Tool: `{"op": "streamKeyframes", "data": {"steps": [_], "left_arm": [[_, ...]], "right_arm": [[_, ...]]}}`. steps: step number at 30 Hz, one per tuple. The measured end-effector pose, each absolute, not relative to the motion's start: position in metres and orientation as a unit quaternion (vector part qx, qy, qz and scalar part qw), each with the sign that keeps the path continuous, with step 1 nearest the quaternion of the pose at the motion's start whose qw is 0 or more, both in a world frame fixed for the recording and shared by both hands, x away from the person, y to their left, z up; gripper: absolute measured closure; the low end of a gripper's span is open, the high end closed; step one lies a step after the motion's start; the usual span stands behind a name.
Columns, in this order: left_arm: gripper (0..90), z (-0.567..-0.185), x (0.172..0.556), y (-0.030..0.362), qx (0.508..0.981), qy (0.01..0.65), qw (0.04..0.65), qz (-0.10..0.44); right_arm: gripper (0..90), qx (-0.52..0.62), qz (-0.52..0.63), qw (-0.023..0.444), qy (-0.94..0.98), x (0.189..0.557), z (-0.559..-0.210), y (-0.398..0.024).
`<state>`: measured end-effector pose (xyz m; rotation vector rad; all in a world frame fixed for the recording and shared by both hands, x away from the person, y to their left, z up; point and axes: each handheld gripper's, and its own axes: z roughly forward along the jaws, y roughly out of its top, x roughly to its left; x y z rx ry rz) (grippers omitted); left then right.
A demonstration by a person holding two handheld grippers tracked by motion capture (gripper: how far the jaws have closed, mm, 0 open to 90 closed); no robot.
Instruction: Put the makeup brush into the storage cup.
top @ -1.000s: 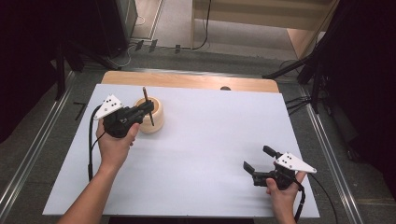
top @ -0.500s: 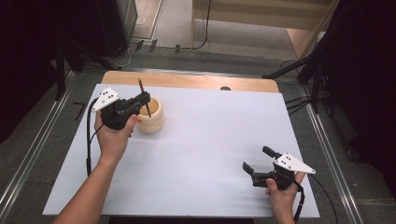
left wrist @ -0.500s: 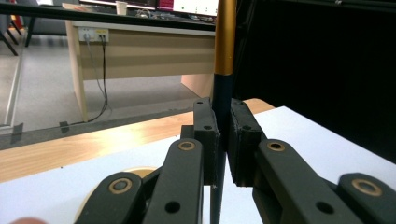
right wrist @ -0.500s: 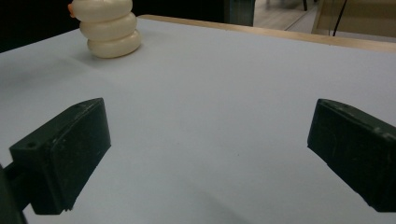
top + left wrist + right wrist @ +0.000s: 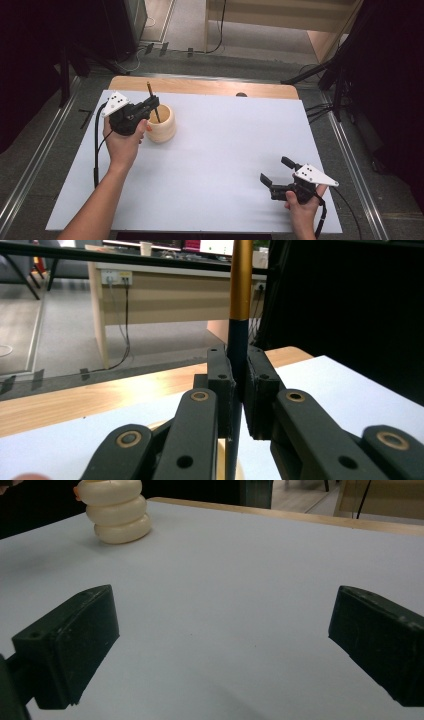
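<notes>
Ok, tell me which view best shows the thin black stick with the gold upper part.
The left gripper view: the thin black stick with the gold upper part stands upright, close up, clamped between the left gripper pads. The high view shows it small, its lower end inside the cream ribbed wooden cup. The right gripper view shows the cup.

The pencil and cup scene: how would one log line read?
left claw: shut on pencil | pencil: tip in cup | right claw: open, nothing held | table

Cream holder (image 5: 161, 127); black-and-gold pen (image 5: 239, 315); white mat (image 5: 225, 165).
</notes>
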<state>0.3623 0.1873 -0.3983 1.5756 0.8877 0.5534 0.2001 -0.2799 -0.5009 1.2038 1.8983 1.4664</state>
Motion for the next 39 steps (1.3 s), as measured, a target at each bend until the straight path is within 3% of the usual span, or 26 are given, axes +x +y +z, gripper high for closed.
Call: {"op": "streamKeyframes", "data": {"steps": [39], "left_arm": [[84.0,-0.435,0.382,0.184,0.671,0.428,0.543,0.266]], "right_arm": [[0.8,0.435,0.531,0.227,0.691,0.200,-0.501,-0.278]]}}
